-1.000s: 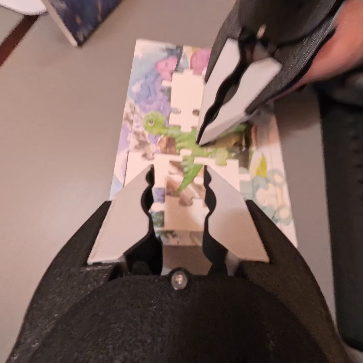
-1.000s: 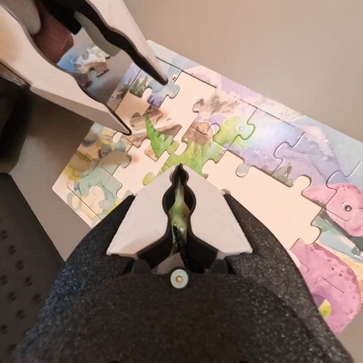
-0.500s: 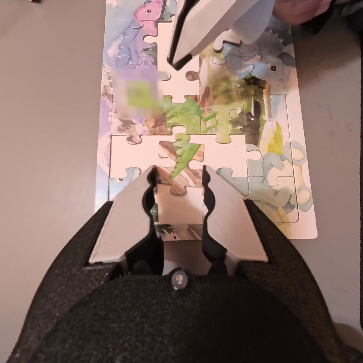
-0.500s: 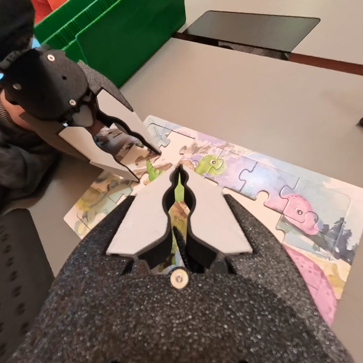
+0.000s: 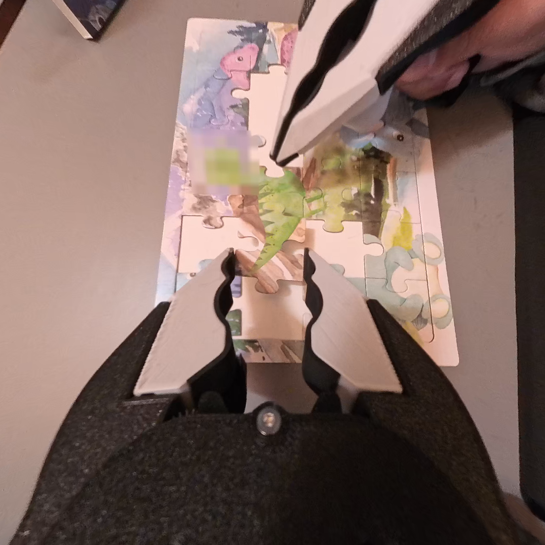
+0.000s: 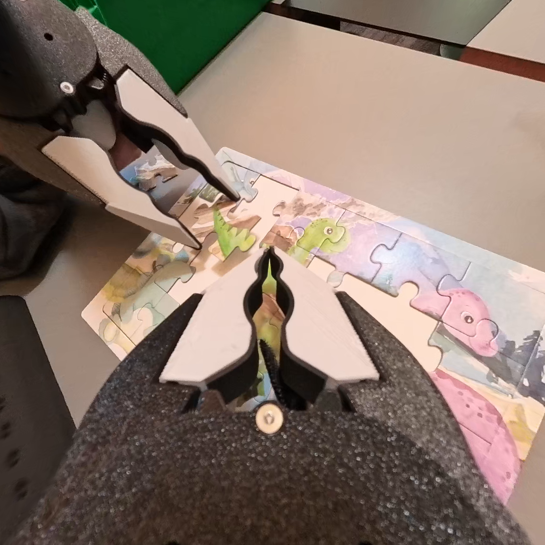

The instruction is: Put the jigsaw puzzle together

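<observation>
The dinosaur jigsaw board [image 5: 442, 354] lies on the grey table, with several pieces in place and several bare white slots [image 5: 267, 97]. My left gripper [image 5: 268, 255] is open and empty, low over the board's near end, its fingertips either side of the green tail piece [image 5: 275, 236]. My right gripper [image 6: 269, 250] is shut and empty; in the left wrist view it [image 5: 277, 159] points down at the middle slot beside the green dinosaur. In the right wrist view the left gripper [image 6: 216, 221] straddles the tail piece [image 6: 233, 233]. A loose piece [image 6: 153, 174] shows between its fingers.
A dark blue box [image 5: 94, 17] lies beyond the board at the far left. A green crate [image 6: 177, 35] stands behind the left gripper. A dark seat [image 5: 530, 265] borders the table's right side. A hand [image 5: 442, 65] holds the right gripper.
The right gripper has come down and nearer, from the board's far end to the middle slot by the green dinosaur. The left gripper has stayed open over the tail piece.
</observation>
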Motion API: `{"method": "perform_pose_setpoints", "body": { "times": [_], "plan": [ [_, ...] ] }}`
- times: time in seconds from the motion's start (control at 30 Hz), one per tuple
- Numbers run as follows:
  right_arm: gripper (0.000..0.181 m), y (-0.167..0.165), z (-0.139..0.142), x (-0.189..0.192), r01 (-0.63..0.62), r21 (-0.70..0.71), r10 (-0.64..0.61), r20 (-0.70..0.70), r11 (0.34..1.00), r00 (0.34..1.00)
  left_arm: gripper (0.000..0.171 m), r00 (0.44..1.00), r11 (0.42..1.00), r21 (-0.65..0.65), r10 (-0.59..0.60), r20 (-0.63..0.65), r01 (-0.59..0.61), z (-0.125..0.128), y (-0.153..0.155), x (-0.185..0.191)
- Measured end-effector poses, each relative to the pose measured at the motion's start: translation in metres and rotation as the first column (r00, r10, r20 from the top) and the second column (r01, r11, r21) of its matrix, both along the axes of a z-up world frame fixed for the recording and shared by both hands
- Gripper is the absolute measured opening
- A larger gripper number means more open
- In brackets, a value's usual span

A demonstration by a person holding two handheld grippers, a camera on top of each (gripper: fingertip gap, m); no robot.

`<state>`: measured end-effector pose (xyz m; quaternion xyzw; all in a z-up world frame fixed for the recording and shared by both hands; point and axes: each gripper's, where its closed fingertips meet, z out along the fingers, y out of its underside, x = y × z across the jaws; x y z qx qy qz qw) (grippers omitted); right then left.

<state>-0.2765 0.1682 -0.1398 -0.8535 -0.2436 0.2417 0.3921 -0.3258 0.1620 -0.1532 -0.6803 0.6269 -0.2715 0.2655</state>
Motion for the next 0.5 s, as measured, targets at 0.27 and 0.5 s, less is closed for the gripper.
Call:
{"method": "perform_pose_setpoints", "body": {
  "times": [0.27,0.5],
  "plan": [
    [0.000,-0.004,-0.013,-0.019,-0.076,-0.024,0.077,0.081,0.997,0.994,0.046,0.998,1.000,-0.019,0.022,-0.051,-0.023,-0.015,-0.003,0.009],
    [0.000,0.000,-0.028,-0.018,-0.068,-0.036,0.073,0.172,0.997,0.982,0.047,0.996,0.999,0.009,0.035,-0.088,-0.034,-0.018,-0.002,0.007]
  ]
}}
